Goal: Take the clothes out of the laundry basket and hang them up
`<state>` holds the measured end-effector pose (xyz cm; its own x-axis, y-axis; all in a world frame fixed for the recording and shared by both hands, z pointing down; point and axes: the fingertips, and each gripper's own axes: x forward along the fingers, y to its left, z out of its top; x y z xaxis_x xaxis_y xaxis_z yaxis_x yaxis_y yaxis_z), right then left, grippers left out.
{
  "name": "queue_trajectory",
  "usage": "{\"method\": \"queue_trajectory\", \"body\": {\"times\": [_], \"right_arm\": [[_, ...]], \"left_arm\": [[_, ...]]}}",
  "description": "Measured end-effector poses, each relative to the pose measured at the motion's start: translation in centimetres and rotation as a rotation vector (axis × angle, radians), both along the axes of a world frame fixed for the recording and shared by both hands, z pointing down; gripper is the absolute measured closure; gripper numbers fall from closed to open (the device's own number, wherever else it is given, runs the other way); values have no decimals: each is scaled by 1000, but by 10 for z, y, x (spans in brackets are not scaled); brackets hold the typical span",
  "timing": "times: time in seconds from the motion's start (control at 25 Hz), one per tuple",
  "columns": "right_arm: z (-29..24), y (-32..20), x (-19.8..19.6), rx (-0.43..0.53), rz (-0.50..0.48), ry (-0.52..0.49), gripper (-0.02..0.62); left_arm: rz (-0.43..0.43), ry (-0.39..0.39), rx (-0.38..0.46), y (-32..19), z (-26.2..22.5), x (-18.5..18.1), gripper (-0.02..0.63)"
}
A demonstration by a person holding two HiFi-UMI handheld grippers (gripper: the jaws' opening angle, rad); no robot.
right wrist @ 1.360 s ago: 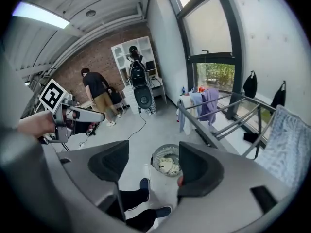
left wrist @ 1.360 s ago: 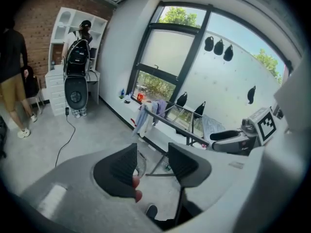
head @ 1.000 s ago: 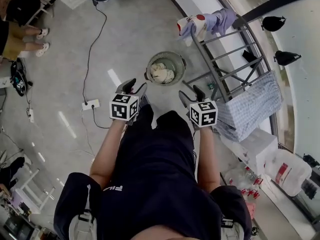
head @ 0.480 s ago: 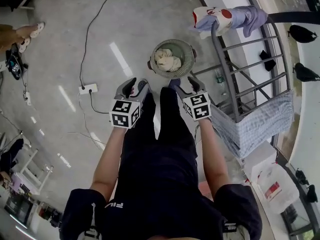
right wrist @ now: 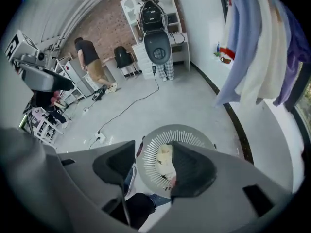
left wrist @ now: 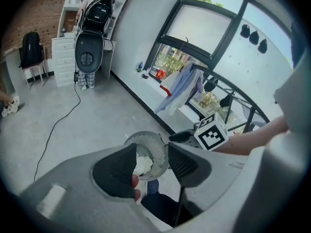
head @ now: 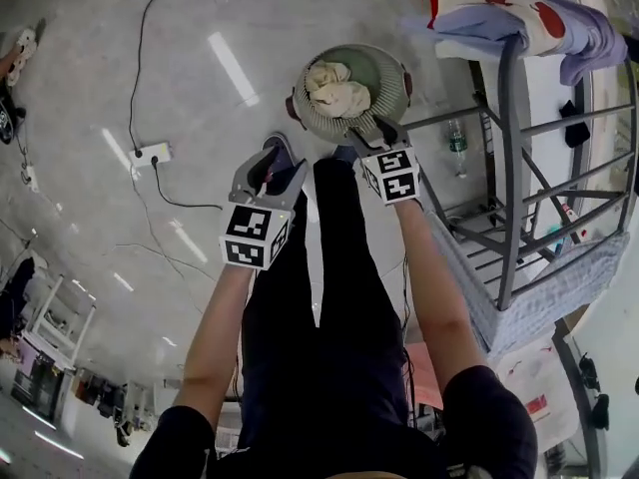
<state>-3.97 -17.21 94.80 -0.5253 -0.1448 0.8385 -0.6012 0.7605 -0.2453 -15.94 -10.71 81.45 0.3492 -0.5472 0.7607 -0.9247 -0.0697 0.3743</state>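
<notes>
Here the left gripper [head: 272, 173] and right gripper [head: 371, 135] are both open and empty, the right's jaws having just been closing on nothing. Just ahead, the round laundry basket [head: 391, 68] stands mouth-up with crumpled cream clothes [head: 334, 86] inside. Only the head view shows the checked cloth [head: 559, 287] hung low on the drying rack [head: 509, 168] to their right.

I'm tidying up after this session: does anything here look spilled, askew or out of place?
Nothing is spilled or damaged. The basket stands upright with the cream clothes inside. Only the power strip and its cable lie loose across the open floor, left of the basket in the head view, which looks like a trip hazard.
</notes>
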Motion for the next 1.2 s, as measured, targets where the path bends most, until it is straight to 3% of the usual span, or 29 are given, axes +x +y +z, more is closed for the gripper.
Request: {"method": "queue_trajectory", "body": {"times": [0.48, 0.64, 0.84, 0.92, 1.04, 1.2], "right_arm": [[227, -18, -36, 38, -340, 135, 362], [311, -9, -57, 48, -486, 184, 362], [390, 13, -63, 33, -629, 259, 362], [409, 17, -58, 43, -673, 296, 370], [411, 13, -53, 86, -679, 334, 533], [372, -1, -48, 128, -618, 326, 546]], "left_arm": [[16, 55, 0, -9, 167, 5, 399], [-12, 73, -20, -8, 225, -6, 399], [-18, 68, 11, -23, 265, -23, 399], [-27, 61, 19, -27, 277, -29, 399], [-43, 56, 11, -26, 284, -41, 399], [-73, 77, -13, -20, 268, -49, 399]]}}
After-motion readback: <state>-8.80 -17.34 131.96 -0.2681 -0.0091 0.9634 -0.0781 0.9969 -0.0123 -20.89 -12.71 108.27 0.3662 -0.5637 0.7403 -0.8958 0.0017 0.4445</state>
